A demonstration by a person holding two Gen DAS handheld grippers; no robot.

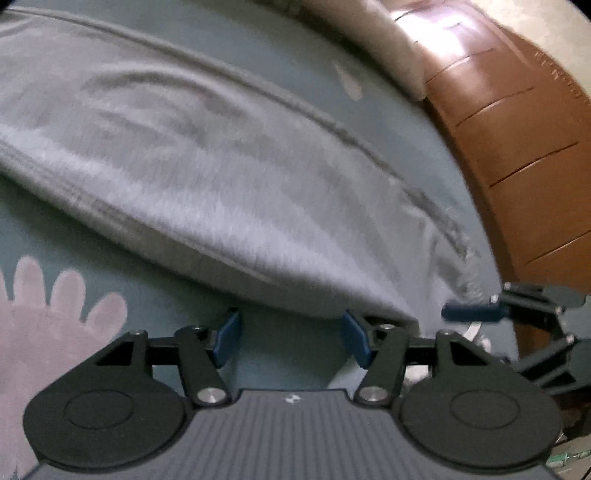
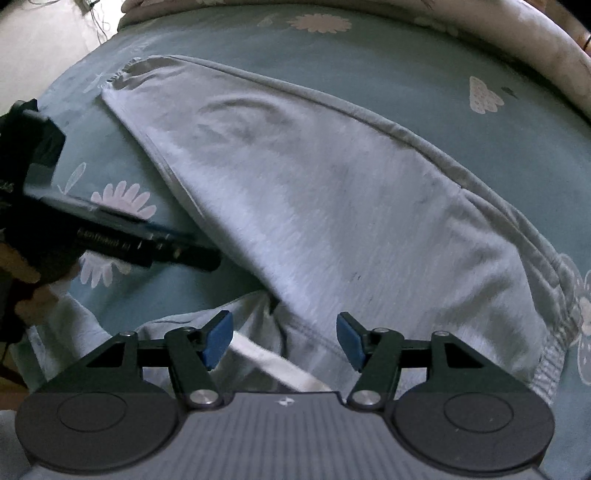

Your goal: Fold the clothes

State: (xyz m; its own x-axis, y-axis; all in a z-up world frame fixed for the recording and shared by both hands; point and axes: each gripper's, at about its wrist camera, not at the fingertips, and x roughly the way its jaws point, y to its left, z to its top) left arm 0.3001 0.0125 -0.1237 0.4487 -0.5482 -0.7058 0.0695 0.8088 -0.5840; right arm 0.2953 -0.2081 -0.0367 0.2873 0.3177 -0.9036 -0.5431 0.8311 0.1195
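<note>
Grey sweatpants (image 2: 332,192) lie folded lengthwise on a teal flowered bedsheet (image 2: 369,48), one cuff (image 2: 125,72) at the far left and the gathered waistband (image 2: 554,354) at the right. My right gripper (image 2: 284,339) is open above the near part of the pants, where a white drawstring (image 2: 266,356) shows between the jaws. In the left wrist view the same pants (image 1: 207,162) cross the sheet (image 1: 155,291). My left gripper (image 1: 291,339) is open over bare sheet, just short of the pants' near edge. The other gripper shows in each view: the right gripper (image 1: 476,312) and the left gripper (image 2: 177,251).
A brown wooden surface (image 1: 517,155) borders the bed at the right of the left wrist view, with white bedding (image 1: 369,40) beside it. A pale quilt (image 2: 535,40) lies beyond the bed's far edge. Pale floor and cables (image 2: 44,33) show at the upper left. A hand (image 2: 33,291) holds the left gripper.
</note>
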